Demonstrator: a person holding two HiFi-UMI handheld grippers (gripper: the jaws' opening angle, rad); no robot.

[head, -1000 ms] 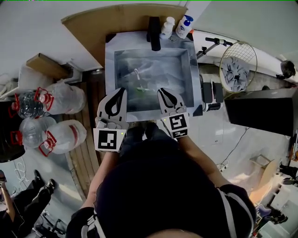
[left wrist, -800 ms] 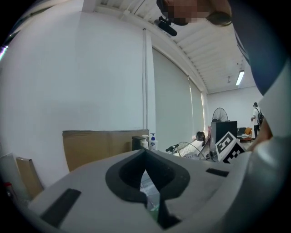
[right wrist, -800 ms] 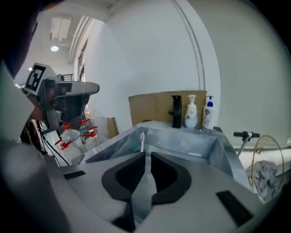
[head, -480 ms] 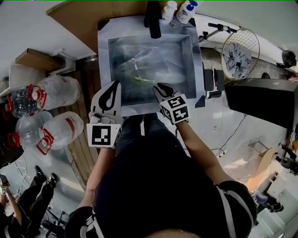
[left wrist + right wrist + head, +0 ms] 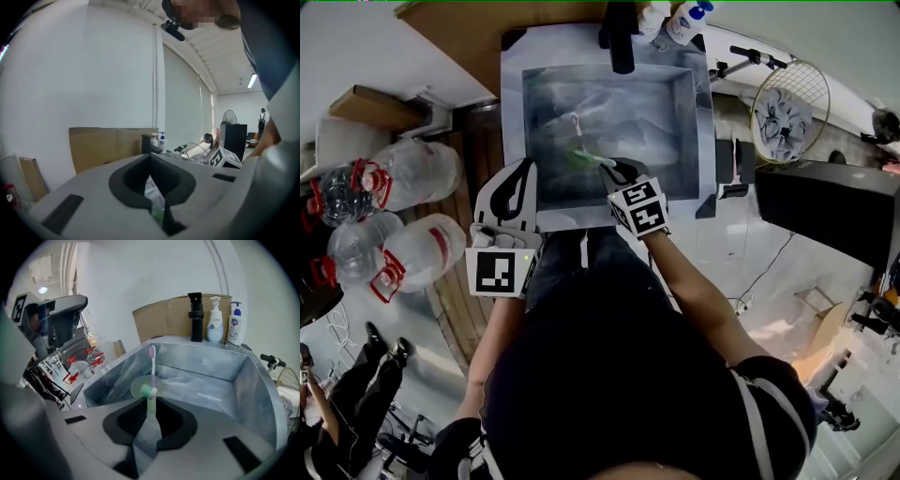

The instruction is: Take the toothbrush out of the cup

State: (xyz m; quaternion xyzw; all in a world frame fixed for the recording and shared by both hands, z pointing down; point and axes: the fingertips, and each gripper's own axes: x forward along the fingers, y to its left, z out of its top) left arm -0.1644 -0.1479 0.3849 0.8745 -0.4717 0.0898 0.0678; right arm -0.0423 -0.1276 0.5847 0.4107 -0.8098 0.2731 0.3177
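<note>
A pale green cup (image 5: 139, 386) stands in the grey sink (image 5: 211, 366), also seen from above as the cup (image 5: 581, 157) in the sink (image 5: 703, 112). A white toothbrush (image 5: 152, 359) with a pink head rises from it. A green-and-white handle (image 5: 149, 404) reaches from the cup in between the tips of my right gripper (image 5: 151, 401). Its jaws are opening and stand apart round that handle. My right gripper (image 5: 607, 167) hangs over the sink's front half. My left gripper (image 5: 528, 169) is shut at the sink's front-left edge and points level at the wall.
A black faucet (image 5: 196, 317) and two soap bottles (image 5: 215, 319) stand on the sink's back rim. Large water jugs (image 5: 422, 169) lie on the floor to the left. A racket (image 5: 789, 112) and a black box (image 5: 834, 216) are at the right.
My right gripper has moved forward from the sink's front edge to the cup, and its jaws have parted. The left gripper stays at the front-left edge.
</note>
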